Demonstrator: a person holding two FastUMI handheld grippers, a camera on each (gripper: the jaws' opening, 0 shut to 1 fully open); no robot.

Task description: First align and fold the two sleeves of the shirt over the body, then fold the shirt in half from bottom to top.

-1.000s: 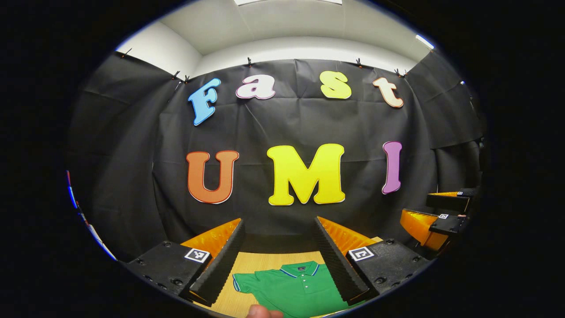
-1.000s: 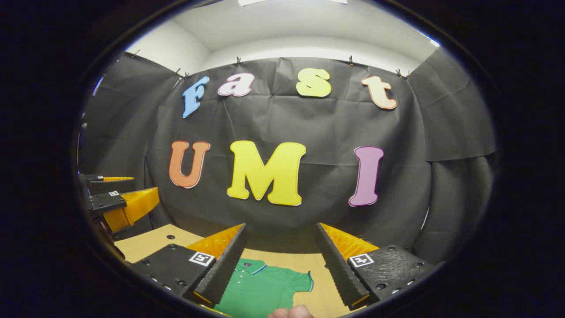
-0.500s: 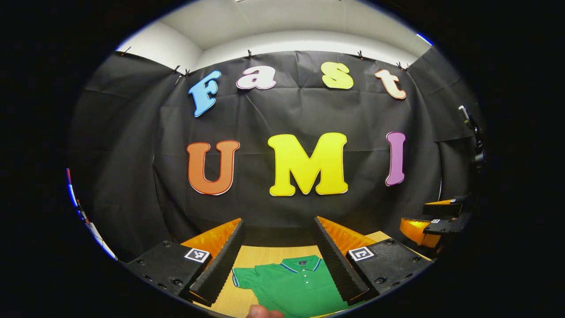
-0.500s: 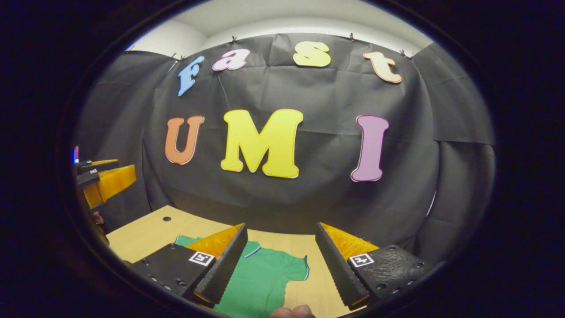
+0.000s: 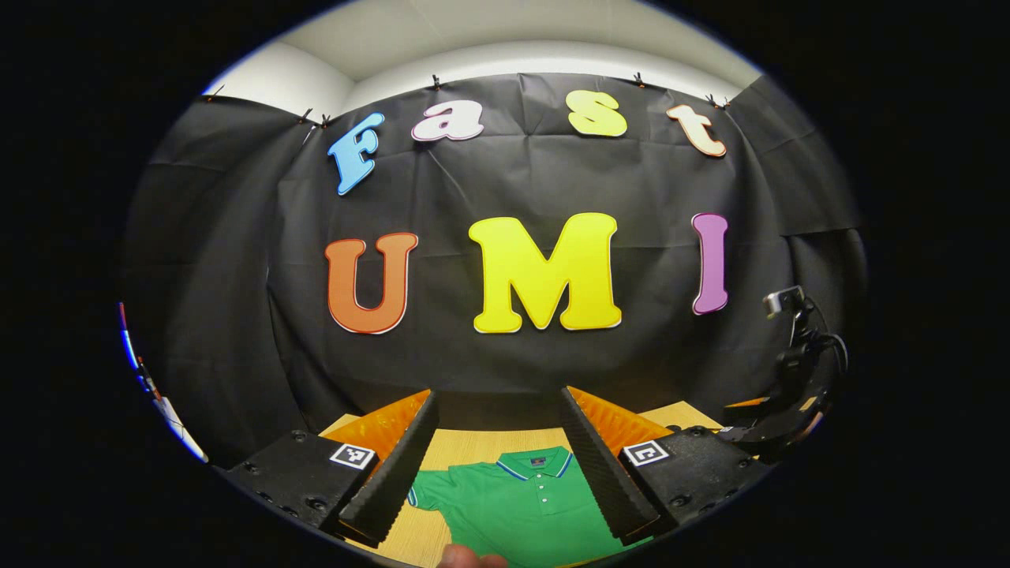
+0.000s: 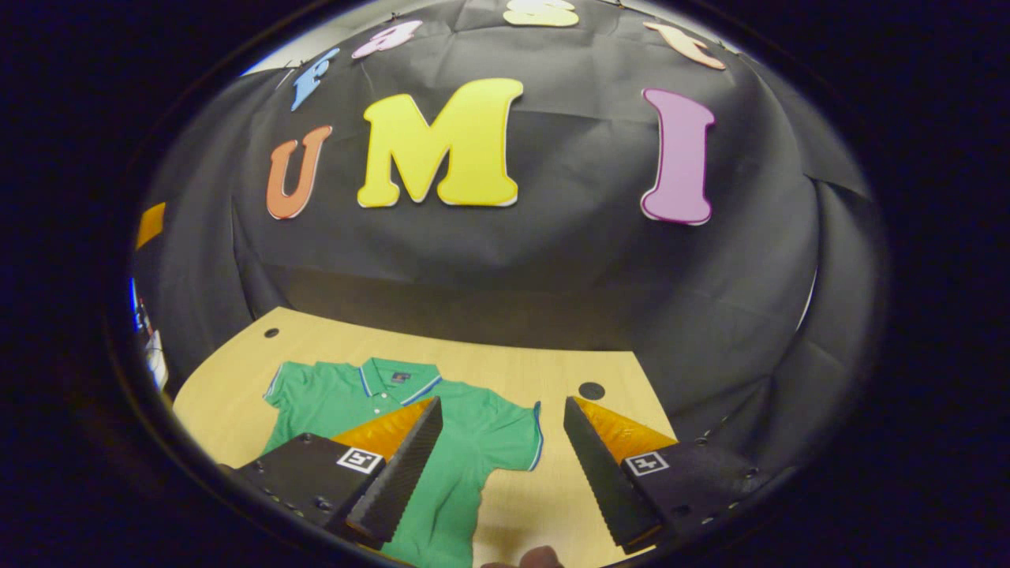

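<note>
Two open tongs (image 5: 499, 465) (image 6: 499, 472) above flat shirt (image 6: 465, 442) on table (image 6: 544, 371).

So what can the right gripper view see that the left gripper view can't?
Right gripper view: both sleeves of the green shirt, spread flat, plus two dark holes in the table, one at the far left and one near the right sleeve. Left gripper view: the ceiling above the wall, and the other gripper at the right edge. Both: the shirt's collar and the table, seen between that view's own open fingers.
</note>
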